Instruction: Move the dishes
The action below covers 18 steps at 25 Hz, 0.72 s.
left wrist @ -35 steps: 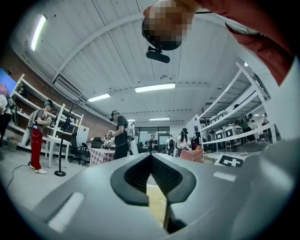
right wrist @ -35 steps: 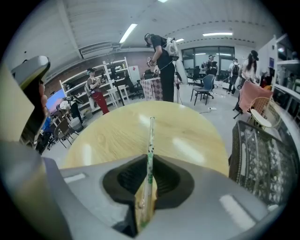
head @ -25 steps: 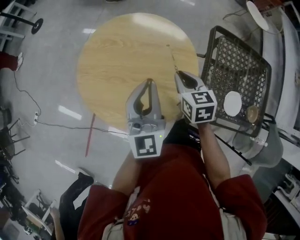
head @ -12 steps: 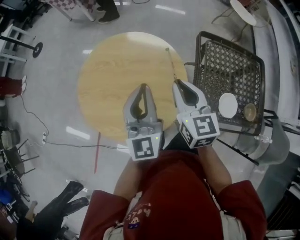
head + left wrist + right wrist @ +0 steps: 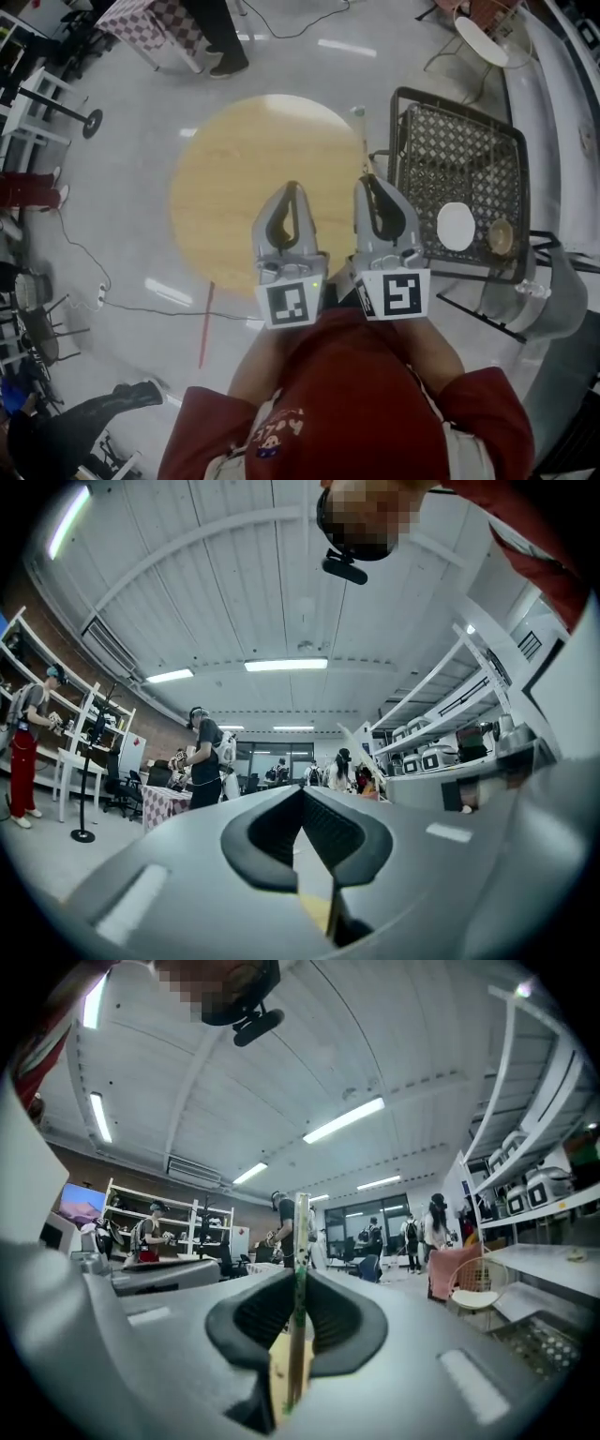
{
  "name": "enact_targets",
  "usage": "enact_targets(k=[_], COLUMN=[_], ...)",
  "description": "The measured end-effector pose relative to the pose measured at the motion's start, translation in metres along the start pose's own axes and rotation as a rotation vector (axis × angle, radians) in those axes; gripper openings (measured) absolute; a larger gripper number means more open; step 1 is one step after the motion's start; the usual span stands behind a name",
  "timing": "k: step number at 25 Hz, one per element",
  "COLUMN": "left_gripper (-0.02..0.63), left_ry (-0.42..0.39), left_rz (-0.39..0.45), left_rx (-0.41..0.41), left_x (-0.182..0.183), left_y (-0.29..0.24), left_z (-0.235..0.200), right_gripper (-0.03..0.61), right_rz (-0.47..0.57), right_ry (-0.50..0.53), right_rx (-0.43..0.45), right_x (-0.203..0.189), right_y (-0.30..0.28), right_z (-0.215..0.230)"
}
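Observation:
My left gripper [image 5: 291,188] [image 5: 302,790] hangs over the near edge of the round wooden table [image 5: 234,178], jaws shut with nothing between them. Beside it my right gripper [image 5: 367,180] [image 5: 300,1275] is shut on a thin pale stick [image 5: 361,139] [image 5: 300,1241] with a green band, which juts out past the fingertips. The dishes are to the right: a white plate [image 5: 456,226] and a small brown bowl [image 5: 499,236] lie in a black wire basket [image 5: 459,141]. Both grippers are well apart from them.
The basket stands right of the table, with a grey chair [image 5: 553,300] by its near corner. A red rod [image 5: 204,323] and cables lie on the floor at the left. People stand beyond the table by a checkered cloth [image 5: 155,19]. Shelving lines the room.
Both grippers have drawn back toward the near edge of the table and come up. The right one has swung round, so its marker cube faces the head camera, stick still held.

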<state>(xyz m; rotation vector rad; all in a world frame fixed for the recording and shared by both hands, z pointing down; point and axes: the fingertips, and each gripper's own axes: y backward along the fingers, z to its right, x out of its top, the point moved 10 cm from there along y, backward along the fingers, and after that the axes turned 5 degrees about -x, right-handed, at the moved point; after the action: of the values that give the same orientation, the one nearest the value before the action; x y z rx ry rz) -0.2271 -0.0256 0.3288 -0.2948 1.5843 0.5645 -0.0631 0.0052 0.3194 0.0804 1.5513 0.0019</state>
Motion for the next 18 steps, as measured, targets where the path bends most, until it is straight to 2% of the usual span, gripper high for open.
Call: enact_targets(k=[10, 18], left_gripper=[0.006, 0.006], left_ry=[0.012, 0.048], left_rz=[-0.002, 0.002], left_rx=[-0.09, -0.214], left_x=[0.007, 0.008], left_y=[-0.006, -0.026], left_z=[0.015, 0.049], right_gripper=[0.04, 0.04], right_rz=[0.01, 0.009], right_ry=[0.012, 0.033], right_rx=[-0.081, -0.21], right_x=[0.004, 0.013], right_y=[0.011, 0.031], right_z=[0.008, 0.039])
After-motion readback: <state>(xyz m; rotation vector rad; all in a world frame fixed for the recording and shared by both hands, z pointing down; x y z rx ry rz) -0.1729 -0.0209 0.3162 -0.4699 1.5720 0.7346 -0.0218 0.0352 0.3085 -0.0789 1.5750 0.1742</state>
